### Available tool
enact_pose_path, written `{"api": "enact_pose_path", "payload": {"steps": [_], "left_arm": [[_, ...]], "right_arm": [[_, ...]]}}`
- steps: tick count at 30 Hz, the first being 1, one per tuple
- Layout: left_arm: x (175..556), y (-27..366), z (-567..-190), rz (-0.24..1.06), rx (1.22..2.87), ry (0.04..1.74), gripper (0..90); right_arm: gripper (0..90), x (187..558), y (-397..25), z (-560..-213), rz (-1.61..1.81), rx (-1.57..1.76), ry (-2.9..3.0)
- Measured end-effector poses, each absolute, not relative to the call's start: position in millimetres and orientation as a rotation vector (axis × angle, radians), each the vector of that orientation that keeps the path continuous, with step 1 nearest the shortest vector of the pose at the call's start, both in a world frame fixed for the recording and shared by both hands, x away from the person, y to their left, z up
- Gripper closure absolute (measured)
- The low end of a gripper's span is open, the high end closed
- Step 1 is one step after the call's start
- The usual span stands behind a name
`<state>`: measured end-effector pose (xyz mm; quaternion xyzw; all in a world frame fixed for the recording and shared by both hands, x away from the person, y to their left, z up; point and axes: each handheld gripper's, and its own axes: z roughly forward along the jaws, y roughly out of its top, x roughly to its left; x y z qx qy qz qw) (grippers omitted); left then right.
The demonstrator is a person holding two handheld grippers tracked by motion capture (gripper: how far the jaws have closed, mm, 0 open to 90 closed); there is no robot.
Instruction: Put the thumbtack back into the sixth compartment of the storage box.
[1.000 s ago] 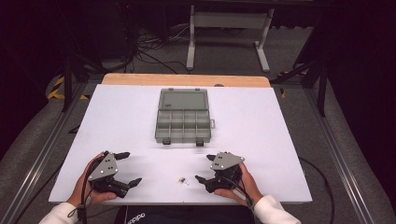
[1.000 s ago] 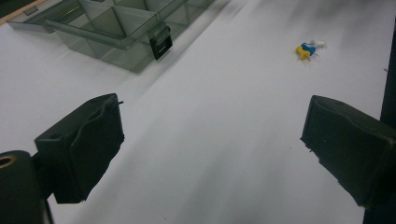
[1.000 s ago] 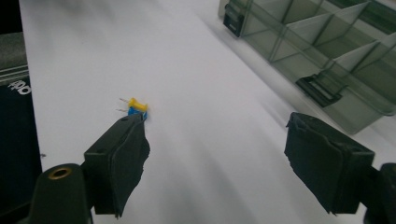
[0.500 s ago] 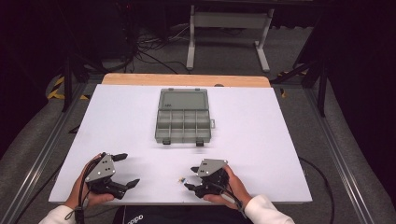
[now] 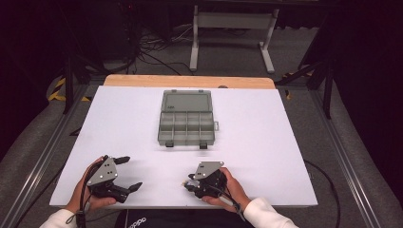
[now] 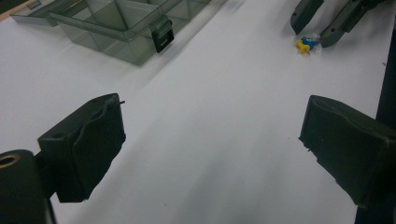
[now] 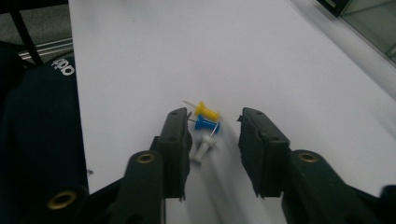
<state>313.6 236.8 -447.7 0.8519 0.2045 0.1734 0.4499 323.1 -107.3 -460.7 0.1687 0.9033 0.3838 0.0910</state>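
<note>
Pushpins bracketed by the right gripper near the tabletop's front edge.
Its jaws are spread around them, apparently for pickup; the left gripper is held released, idle.

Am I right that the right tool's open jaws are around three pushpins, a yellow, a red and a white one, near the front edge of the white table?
Not quite: there is no red pushpin. In the right gripper view, the right tool stands open around a yellow pushpin, a blue pushpin and a white pushpin, near the front edge of the white table.
</note>
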Motion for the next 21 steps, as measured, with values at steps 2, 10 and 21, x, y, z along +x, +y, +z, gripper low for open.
{"api": "enact_pose_path", "payload": {"steps": [2,10,21], "left_arm": [[313.7,237.0,-448.0,0.43,2.103,0.512,6.9],[313.2,238.9,-446.9,0.439,2.099,0.517,7.0],[312.1,236.9,-446.6,0.442,2.109,0.512,7.2]], "right_arm": [[69.7,323.8,-107.3,-460.7,1.149,0.507,2.694],[81.2,325.7,-110.5,-461.2,1.167,0.513,2.699],[83.9,324.3,-113.9,-461.4,1.185,0.526,2.695]]}}
